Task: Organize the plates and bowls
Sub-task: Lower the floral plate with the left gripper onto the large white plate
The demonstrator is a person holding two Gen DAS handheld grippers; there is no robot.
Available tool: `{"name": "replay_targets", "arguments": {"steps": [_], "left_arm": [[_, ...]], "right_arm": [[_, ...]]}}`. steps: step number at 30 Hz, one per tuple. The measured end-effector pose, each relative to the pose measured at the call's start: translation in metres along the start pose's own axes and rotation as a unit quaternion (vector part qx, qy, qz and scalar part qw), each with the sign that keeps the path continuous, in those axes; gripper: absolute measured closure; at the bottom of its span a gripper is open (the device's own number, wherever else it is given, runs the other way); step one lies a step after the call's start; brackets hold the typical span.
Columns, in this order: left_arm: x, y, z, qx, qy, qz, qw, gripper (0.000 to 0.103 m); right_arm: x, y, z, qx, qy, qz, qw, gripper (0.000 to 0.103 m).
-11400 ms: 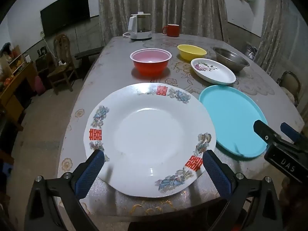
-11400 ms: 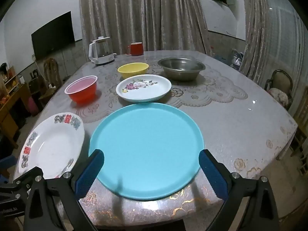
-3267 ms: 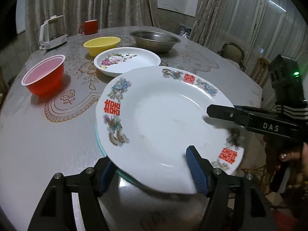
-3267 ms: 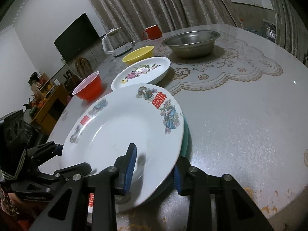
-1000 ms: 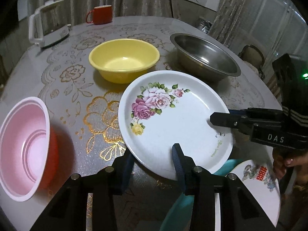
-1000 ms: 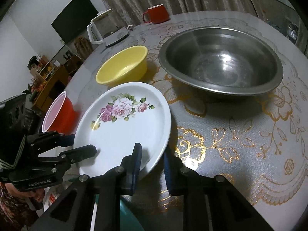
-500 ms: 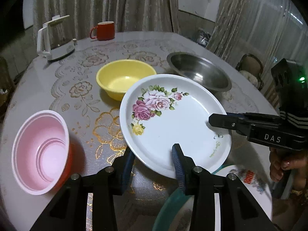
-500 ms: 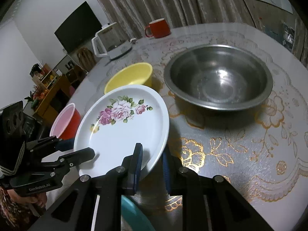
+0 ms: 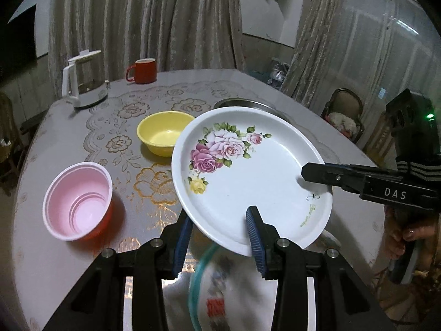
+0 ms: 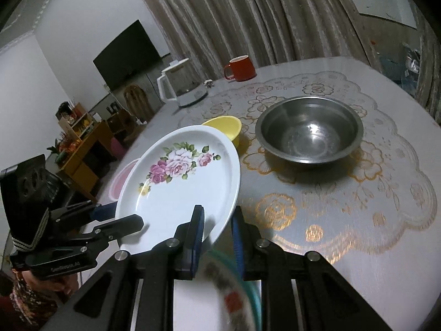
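Note:
Both grippers hold the white rose-patterned plate (image 9: pixel 248 176) (image 10: pixel 179 182) in the air above the table. My left gripper (image 9: pixel 217 220) is shut on its near rim, one blue pad above and one below. My right gripper (image 10: pixel 216 220) is shut on the plate's right rim; it shows in the left wrist view as the black tool (image 9: pixel 358 179). Below, blurred, lies the white plate with red characters (image 9: pixel 226 298) on the teal tray (image 10: pixel 248 284). The yellow bowl (image 9: pixel 162 132), red bowl with pink inside (image 9: pixel 77 201) and steel bowl (image 10: pixel 308 129) stand on the table.
A white kettle (image 9: pixel 82 80) and a red mug (image 9: pixel 143 70) stand at the table's far side. A chair (image 9: pixel 344 113) is beyond the right edge. A person's hand (image 9: pixel 405 237) grips the right tool. The lace-patterned tablecloth (image 10: pixel 372 193) is bare at the right.
The rose plate has lifted off the table in both grippers and come back toward the stacked plate and tray, now partly covering the steel bowl in the left wrist view.

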State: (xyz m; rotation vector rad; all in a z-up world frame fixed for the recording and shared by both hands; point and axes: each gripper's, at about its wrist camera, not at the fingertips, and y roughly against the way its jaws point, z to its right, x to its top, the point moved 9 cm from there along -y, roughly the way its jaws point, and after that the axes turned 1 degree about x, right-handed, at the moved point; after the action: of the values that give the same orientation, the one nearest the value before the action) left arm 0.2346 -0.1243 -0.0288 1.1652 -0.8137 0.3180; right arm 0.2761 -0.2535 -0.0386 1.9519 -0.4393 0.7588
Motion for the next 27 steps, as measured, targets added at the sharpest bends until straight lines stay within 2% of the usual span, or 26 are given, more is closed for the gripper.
{"name": "replay_targets", "arguments": {"steps": [7, 13, 23, 27], "left_arm": [[-0.029, 0.027, 0.019, -0.015, -0.003, 0.005, 0.9999, 0.063], [-0.065, 0.033, 0.031, -0.029, 0.005, -0.015, 0.9995, 0.063], [-0.107, 0.024, 0.036, -0.035, 0.02, -0.052, 0.9979, 0.062], [-0.11, 0.023, 0.038, -0.031, 0.014, -0.052, 0.998, 0.061]], "right_arm": [[-0.029, 0.03, -0.013, 0.009, -0.012, 0.008, 1.0, 0.084], [-0.062, 0.047, -0.021, 0.006, -0.031, 0.008, 0.999, 0.084], [-0.108, 0.041, -0.018, -0.001, -0.064, -0.025, 0.998, 0.084], [-0.119, 0.036, -0.012, -0.004, -0.078, -0.036, 0.996, 0.084]]}}
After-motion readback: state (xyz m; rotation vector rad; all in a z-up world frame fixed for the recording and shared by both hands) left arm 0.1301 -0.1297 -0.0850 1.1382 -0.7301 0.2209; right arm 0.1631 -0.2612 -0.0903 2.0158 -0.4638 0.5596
